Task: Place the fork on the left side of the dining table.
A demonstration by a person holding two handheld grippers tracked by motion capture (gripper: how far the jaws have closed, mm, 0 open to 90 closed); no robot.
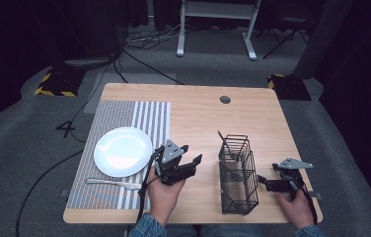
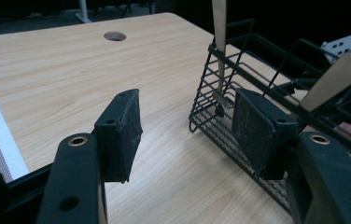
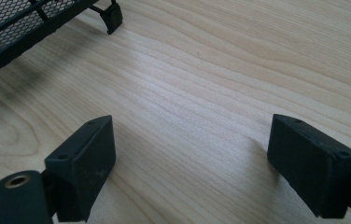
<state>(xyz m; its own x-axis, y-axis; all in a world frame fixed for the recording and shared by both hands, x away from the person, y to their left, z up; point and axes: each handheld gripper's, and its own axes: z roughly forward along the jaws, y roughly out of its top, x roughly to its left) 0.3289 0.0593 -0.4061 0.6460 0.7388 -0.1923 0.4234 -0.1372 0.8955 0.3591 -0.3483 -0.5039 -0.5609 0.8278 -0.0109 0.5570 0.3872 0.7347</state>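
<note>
A black wire cutlery basket [image 1: 238, 173] stands on the wooden table [image 1: 198, 111], right of centre. A thin metal utensil handle [image 1: 223, 139] leans out of its far end. My left gripper [image 1: 192, 157] hovers just left of the basket, open and holding nothing. In the left gripper view the jaws [image 2: 187, 126] frame bare wood, with the basket [image 2: 209, 122] close behind the right pad and two metal handles [image 2: 219, 28] inside it. My right gripper [image 1: 261, 180] sits low at the basket's right side, open. Its jaws [image 3: 192, 144] span bare wood, and the basket's corner [image 3: 10, 23] shows at the top left.
A striped placemat [image 1: 119, 116] covers the table's left part. It carries a white plate [image 1: 123, 150] and a fork [image 1: 114, 183] lying near the front edge. A cable hole [image 1: 225, 99] sits at the back of the table. Both forearms enter from the bottom edge.
</note>
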